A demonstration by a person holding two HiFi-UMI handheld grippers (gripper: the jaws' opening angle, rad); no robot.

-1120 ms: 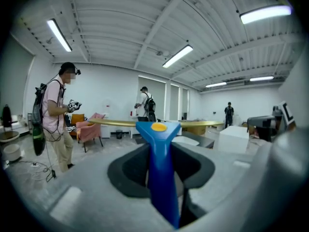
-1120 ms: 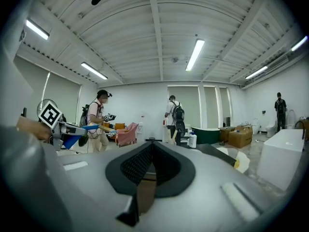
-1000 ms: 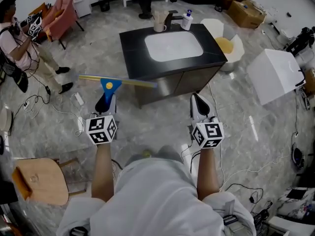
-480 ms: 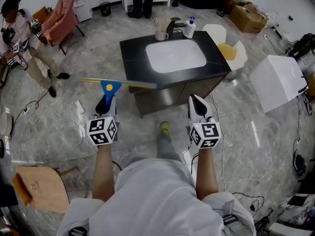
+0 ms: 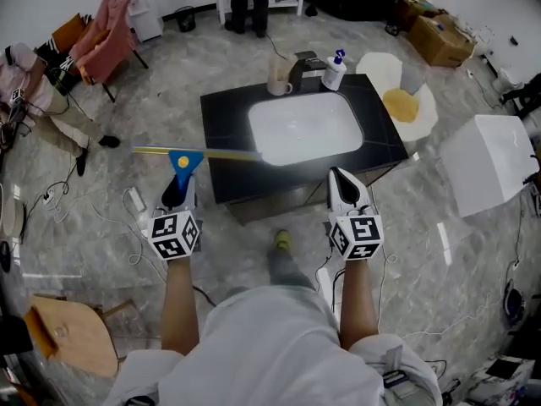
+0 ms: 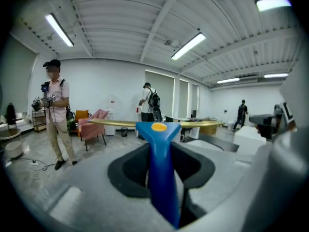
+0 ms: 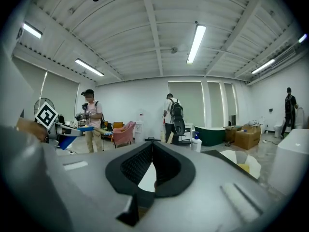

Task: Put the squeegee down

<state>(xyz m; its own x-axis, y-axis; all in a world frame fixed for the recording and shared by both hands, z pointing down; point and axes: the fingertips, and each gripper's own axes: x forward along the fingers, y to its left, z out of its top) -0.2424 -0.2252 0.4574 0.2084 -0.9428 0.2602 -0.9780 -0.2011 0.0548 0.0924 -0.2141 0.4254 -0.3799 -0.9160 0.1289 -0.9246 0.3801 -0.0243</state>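
Observation:
The squeegee has a blue handle [image 5: 182,162] and a long yellow blade [image 5: 203,152]. My left gripper [image 5: 177,191] is shut on the handle and holds the blade level, with its right end over the left edge of the black vanity counter [image 5: 224,112]. In the left gripper view the handle [image 6: 161,168] runs up between the jaws to the blade [image 6: 116,123]. My right gripper [image 5: 342,183] hovers just before the counter's front edge, shut with nothing in it; in the right gripper view its tips [image 7: 151,144] meet.
A white basin [image 5: 304,128] is set in the counter, with a cup [image 5: 278,76], a faucet [image 5: 300,68] and a soap bottle [image 5: 335,72] behind it. A white box [image 5: 490,163] stands to the right and a wooden stool [image 5: 63,337] at lower left. Cables lie on the floor and people stand around.
The vanity has come closer as the person walked up to it. Both grippers moved forward, and the blade's right end now reaches over the counter's left edge.

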